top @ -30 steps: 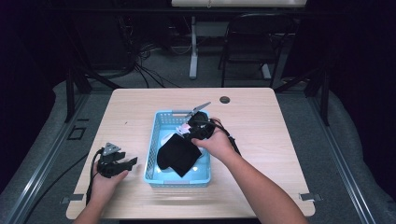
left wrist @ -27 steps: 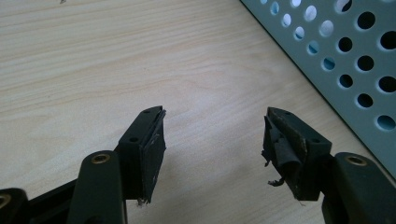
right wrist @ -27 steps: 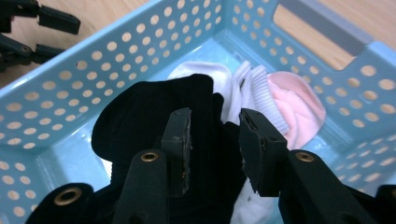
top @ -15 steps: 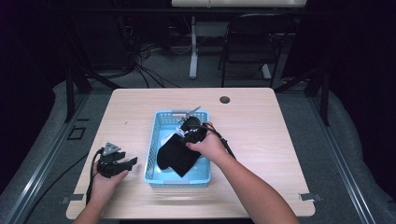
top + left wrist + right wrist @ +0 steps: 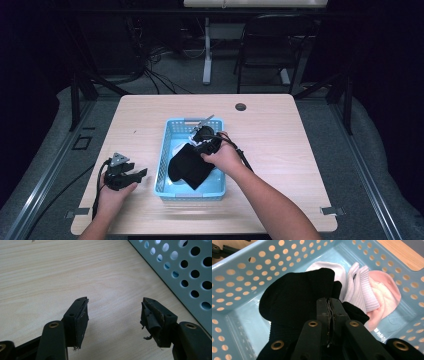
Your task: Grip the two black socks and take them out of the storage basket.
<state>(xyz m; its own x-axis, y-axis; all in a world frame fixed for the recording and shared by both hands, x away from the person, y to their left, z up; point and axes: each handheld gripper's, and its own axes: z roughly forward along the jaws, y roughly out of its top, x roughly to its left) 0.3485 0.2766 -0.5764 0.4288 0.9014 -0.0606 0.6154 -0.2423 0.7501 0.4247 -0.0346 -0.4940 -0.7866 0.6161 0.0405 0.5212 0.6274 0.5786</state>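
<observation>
A light blue perforated basket [image 5: 163,165] sits mid-table. My right gripper [image 5: 201,143] hovers over it, shut on a black sock [image 5: 187,166] that droops into the basket. In the right gripper view the jaws [image 5: 329,303] are pressed together on the black sock [image 5: 292,300], with a white ribbed sock [image 5: 362,287] and a pink sock [image 5: 385,296] lying on the basket floor beyond. My left gripper [image 5: 135,175] rests low over the table left of the basket, open. Nothing lies between its fingers [image 5: 113,312], and the basket wall [image 5: 185,272] stands just to its right.
The wooden table [image 5: 280,140] has a round cable hole [image 5: 240,106] near its far edge. Bare wood lies on both sides of the basket. A chair [image 5: 272,50] and table legs stand on the floor behind.
My right gripper has drifted slightly left and toward the person, still holding the black sock over the basket. The left gripper has not moved.
</observation>
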